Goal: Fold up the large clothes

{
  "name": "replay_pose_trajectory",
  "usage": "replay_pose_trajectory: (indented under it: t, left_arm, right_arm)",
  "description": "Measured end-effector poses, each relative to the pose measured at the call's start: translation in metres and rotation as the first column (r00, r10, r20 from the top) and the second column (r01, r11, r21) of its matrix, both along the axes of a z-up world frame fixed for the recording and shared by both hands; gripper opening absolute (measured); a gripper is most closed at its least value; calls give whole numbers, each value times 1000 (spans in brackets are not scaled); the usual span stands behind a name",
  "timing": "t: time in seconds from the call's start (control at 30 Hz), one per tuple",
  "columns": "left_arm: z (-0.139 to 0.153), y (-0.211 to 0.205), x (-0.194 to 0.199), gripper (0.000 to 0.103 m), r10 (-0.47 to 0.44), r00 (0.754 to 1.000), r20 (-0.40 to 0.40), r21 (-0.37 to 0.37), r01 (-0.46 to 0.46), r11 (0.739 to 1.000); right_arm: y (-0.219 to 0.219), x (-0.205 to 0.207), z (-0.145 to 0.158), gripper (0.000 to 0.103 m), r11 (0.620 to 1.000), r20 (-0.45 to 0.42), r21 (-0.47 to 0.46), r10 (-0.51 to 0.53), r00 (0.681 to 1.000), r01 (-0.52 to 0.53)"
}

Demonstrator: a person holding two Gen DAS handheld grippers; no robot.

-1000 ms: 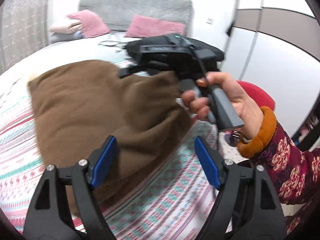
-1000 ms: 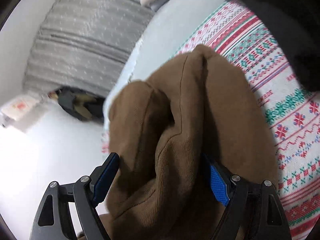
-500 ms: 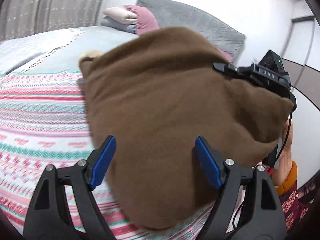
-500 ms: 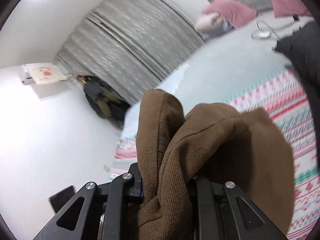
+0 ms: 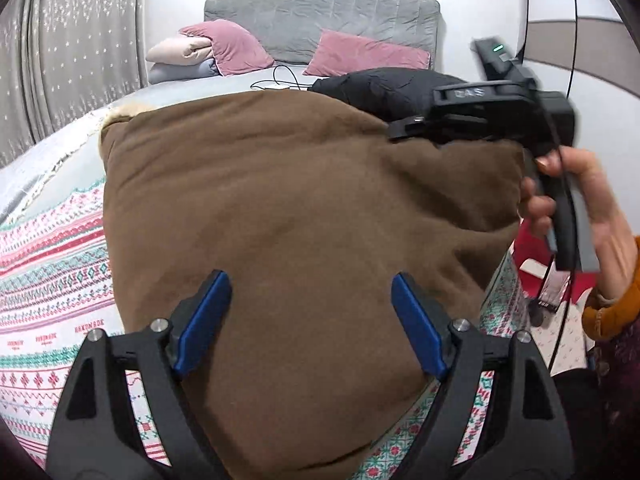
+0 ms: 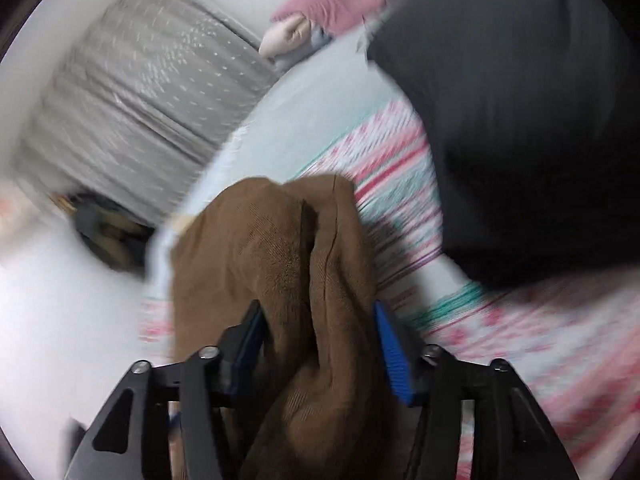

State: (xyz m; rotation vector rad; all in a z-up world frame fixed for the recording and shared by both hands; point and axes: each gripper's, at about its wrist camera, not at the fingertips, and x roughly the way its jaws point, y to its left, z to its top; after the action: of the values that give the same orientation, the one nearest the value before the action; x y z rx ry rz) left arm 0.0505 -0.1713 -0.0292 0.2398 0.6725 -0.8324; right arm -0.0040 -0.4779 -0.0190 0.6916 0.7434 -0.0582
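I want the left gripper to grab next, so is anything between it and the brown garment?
Nothing visible. The left gripper is open with the brown garment directly behind its fingers. The right gripper has a bunched fold of it between its pads, and the black jacket lies farther back.

Setting: home bedroom. Evidence: bed with grey upholstered headboard [image 5: 320, 20], pink pillows [image 5: 236, 46], folded bedding [image 5: 180, 52] stacked beside them, patterned blanket [image 5: 48, 256] over the mattress, grey star-print curtain [image 5: 68, 52] at left. Panels at far right are possibly wardrobe doors; view too distorted to confirm.
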Motion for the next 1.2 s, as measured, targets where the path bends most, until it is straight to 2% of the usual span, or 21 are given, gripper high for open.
replay_pose_trajectory:
  t: [0.03, 0.1, 0.17, 0.2, 0.27, 0.37, 0.4, 0.5, 0.53, 0.57, 0.6, 0.63, 0.67, 0.7, 0.77, 0.83, 0.9, 0.97, 1.13, 1.2]
  left_arm:
    - [1, 0, 0, 83, -1, 1000, -4, -3, 1, 1000]
    - [1, -1, -1, 83, 1, 1000, 6, 2, -1, 1000]
    - [-4, -3, -9, 83, 4, 1000, 13, 0, -4, 1000]
    - [-4, -6, -9, 83, 4, 1000, 14, -4, -4, 1000]
    - [-4, -11, -11, 83, 1, 1000, 17, -6, 0, 1000]
    - [-4, -11, -15, 83, -15, 1000, 23, 8, 15, 1000]
    - [-3, -11, -14, 83, -22, 1000, 19, 7, 21, 1000]
    - [2, -5, -8, 83, -46, 999, -22, -16, 45, 999]
    - [4, -2, -6, 83, -51, 998, -40, -28, 50, 998]
    - [7, -1, -3, 83, -54, 997, -51, -36, 53, 998]
    - [9, 1, -1, 83, -51, 997, -56, -38, 49, 998]
    - [13, 2, 2, 83, -43, 997, -56, -39, 41, 998]
    - [17, 3, 7, 83, -36, 998, -57, -44, 33, 998]
    - [20, 4, 13, 83, -27, 998, -60, -49, 24, 999]
    - [27, 5, 30, 83, -5, 998, -69, -59, 1, 998]
    - [32, 4, 49, 83, 13, 997, -74, -65, -18, 998]
    - [36, -2, 69, 83, 21, 997, -77, -62, -26, 998]
    - [36, -14, 95, 83, 33, 996, -81, -34, -35, 999]
    - [21, -35, 158, 83, 121, 991, -50, 66, -117, 991]
    - [12, -36, 182, 83, 167, 985, -29, 95, -164, 982]
  right_arm:
    - [6, -6, 10, 57, 996, 3, -81, -24, 1000, 24]
    - [27, -23, 43, 57, 965, 50, -248, -81, 995, 91]
    - [51, -28, 73, 57, 935, 148, -331, -81, 986, 126]
    - [60, -23, 80, 58, 931, 185, -343, -65, 981, 127]
    - [83, -12, 88, 64, 935, 236, -348, 13, 972, 72]
    - [107, 18, 73, 66, 938, 215, -329, 187, 959, -110]
    - [111, 29, 63, 66, 933, 189, -332, 208, 960, -137]
    - [102, 45, 29, 66, 918, 48, -381, 141, 989, -112]
    - [95, 47, 18, 66, 926, 23, -364, 119, 993, -103]
    - [78, 43, 2, 66, 954, 26, -282, 113, 993, -101]
    - [57, 35, -14, 65, 984, 48, -157, 98, 994, -89]
    - [39, 29, -26, 62, 997, 47, -55, 64, 997, -62]
    - [28, 24, -31, 62, 999, 54, 0, 39, 998, -39]
    - [24, 22, -29, 62, 999, 63, 18, 26, 998, -27]
    - [33, 24, -16, 63, 999, 56, -29, 27, 998, -25]
    - [53, 24, 9, 64, 991, 51, -135, 33, 998, -26]
    - [64, 25, 35, 67, 973, 123, -227, 58, 991, -29]
    - [72, 34, 53, 74, 961, 166, -275, 80, 983, -32]
    - [59, 69, 30, 75, 972, 65, -233, 41, 997, -25]
    - [37, 88, 0, 75, 975, 12, -221, -29, 999, 31]
